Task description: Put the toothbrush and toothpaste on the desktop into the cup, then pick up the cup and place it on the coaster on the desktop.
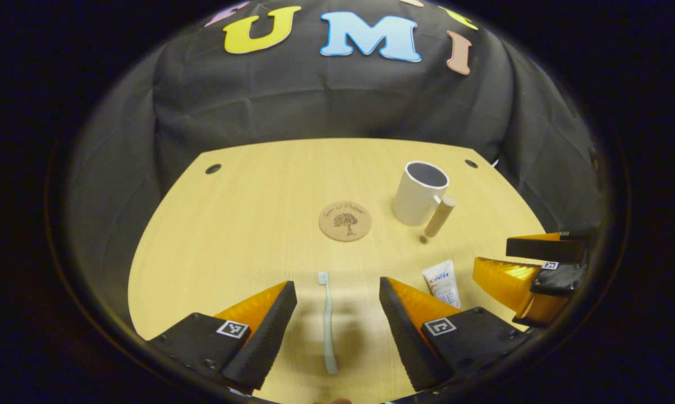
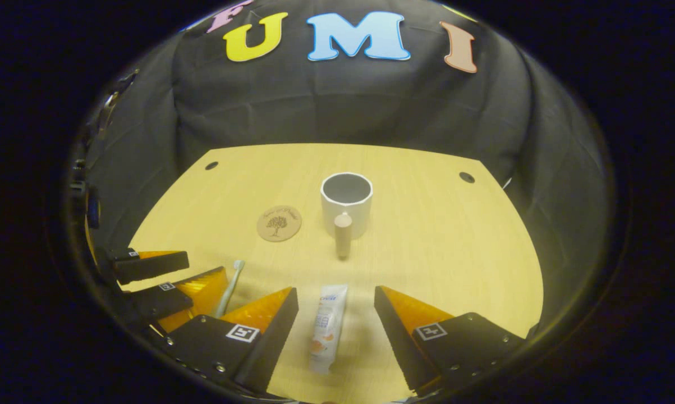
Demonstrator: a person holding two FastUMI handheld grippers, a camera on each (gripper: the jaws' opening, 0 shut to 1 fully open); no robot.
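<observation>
The left gripper (image 1: 337,306) is hanging over the near part of the desktop (image 1: 247,224) with its fingers spread wide and the toothbrush (image 1: 328,322) lying flat between them, bristles pointing away — a straddle that looks meant to let the fingers come down on either side of the thin handle. The right gripper (image 2: 336,311) is doing the same with the toothpaste (image 2: 327,328), its fingers parted and empty, the tube lying lengthwise in the gap with the cap end nearer the camera. Neither gripper is touching its item, as far as the views show. The two are working side by side; the right one is showing at the edge of the left gripper view, just beside the tube. The cup (image 2: 346,205) is standing upright farther back, mouth open, its handle (image 2: 343,234) turned toward the grippers — probably convenient for the later lift. The coaster (image 2: 279,223) is lying bare just to the cup's left, apart from it, so every step of the task appears to be ahead.
</observation>
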